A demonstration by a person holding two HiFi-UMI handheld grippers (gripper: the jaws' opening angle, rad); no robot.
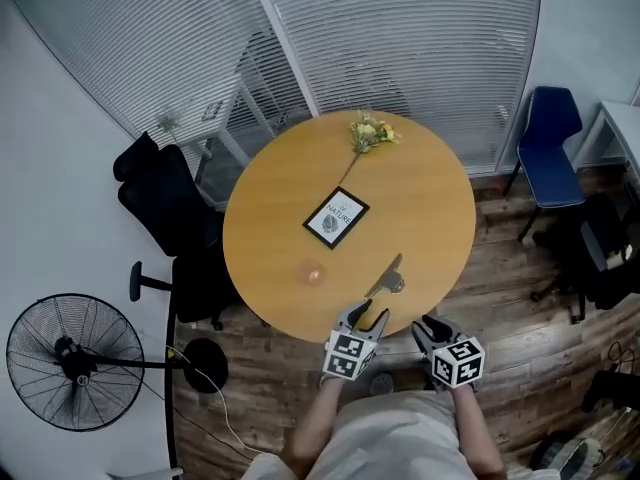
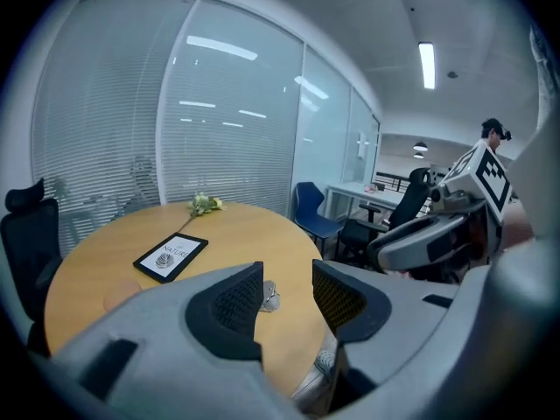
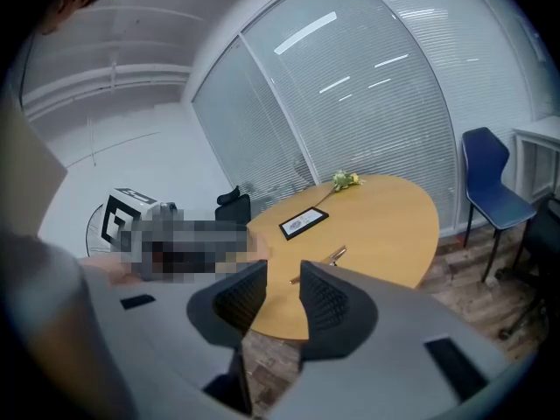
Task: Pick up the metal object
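Metal object [image 1: 387, 280] flat on the round wooden table [image 1: 425, 203], close to the table's near edge and right of its middle, long and thin with a shiny end, touched by nothing. Left gripper [image 1: 365, 318] held at that same near edge of the table, jaws parted by a moderate gap and holding nothing. Through that gap in the left gripper view, the metal object [image 2: 269, 297] out on the tabletop, apart from both jaws. Right gripper [image 1: 432, 330] also at the table's near edge, further right along it, jaws only a narrow gap apart, empty, aimed across the table in the right gripper view. Small pale round disc [image 1: 313, 274] on the table, left of the metal object and near the same edge. Black-framed card [image 1: 336, 217] with a leaf design and the word NATURE near the table's middle. Sprig of yellow-white flowers [image 1: 370, 133] at the table's far edge, stem running in toward the card. Black office chair [image 1: 165, 203] against the table's left side. Blue chair [image 1: 550, 143] well off the table's right side. Standing fan [image 1: 75, 361] on the floor, left of the table's near edge. White blinds [image 1: 400, 38] behind glass beyond the table's far edge.
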